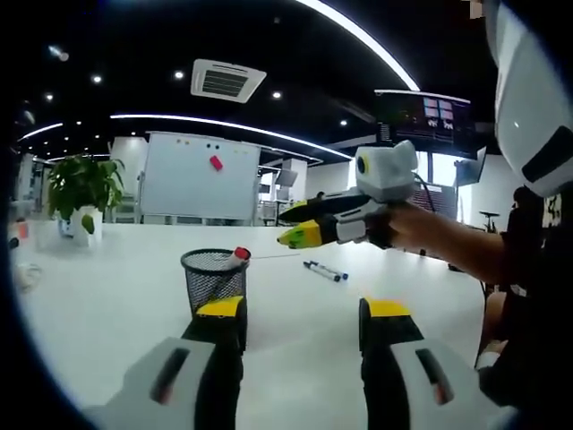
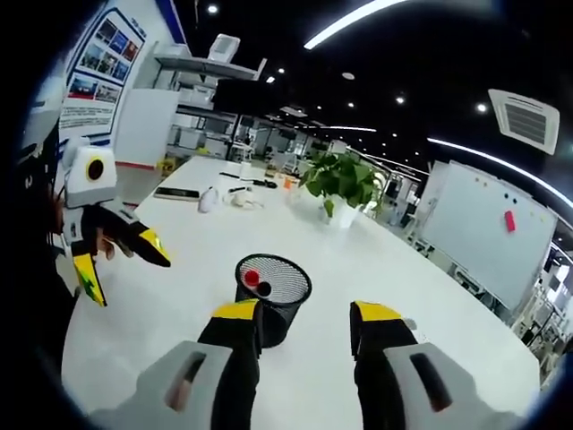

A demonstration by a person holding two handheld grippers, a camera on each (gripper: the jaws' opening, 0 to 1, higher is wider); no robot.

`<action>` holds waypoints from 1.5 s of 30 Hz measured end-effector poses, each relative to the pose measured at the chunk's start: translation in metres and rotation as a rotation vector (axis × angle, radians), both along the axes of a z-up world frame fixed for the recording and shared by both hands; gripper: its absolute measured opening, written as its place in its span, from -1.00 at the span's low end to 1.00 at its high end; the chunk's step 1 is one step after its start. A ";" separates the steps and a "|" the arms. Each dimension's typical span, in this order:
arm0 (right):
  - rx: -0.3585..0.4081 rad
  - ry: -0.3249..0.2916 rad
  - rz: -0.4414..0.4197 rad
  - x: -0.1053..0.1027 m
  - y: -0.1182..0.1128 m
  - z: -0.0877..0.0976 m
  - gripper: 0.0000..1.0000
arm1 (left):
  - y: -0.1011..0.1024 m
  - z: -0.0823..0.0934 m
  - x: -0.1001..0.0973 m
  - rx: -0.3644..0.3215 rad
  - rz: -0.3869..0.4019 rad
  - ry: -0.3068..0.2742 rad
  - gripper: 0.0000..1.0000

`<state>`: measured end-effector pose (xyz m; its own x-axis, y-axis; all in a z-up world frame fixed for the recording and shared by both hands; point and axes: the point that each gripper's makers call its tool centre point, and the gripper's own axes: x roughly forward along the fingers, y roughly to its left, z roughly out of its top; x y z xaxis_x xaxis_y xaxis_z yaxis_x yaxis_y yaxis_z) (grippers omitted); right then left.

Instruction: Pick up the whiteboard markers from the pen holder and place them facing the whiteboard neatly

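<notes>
A red-capped marker [image 1: 238,256] is standing cap-up in the black mesh pen holder [image 1: 213,276] on the white table [image 1: 107,305], leaning toward the rim, its long axis near vertical. Two more markers [image 1: 324,270] are lying flat beyond it, roughly parallel, pointing across the table toward the distant whiteboard [image 1: 199,176]. The right gripper [image 2: 304,327] is hovering above the holder, jaws spread and empty; closing squarely on the cap would likely lift it cleanly. The left gripper [image 1: 303,313] is waiting alongside, also spread.
</notes>
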<state>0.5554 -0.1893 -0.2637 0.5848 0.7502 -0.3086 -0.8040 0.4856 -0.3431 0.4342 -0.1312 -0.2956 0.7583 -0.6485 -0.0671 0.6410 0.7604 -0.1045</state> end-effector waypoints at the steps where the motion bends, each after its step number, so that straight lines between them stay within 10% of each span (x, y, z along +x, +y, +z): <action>1: -0.001 -0.001 0.003 0.000 0.001 0.000 -0.16 | 0.000 0.000 0.000 0.000 0.000 0.000 0.03; 45: -0.019 0.091 0.000 0.007 0.023 -0.020 -0.29 | 0.005 -0.008 0.001 -0.019 0.012 0.019 0.02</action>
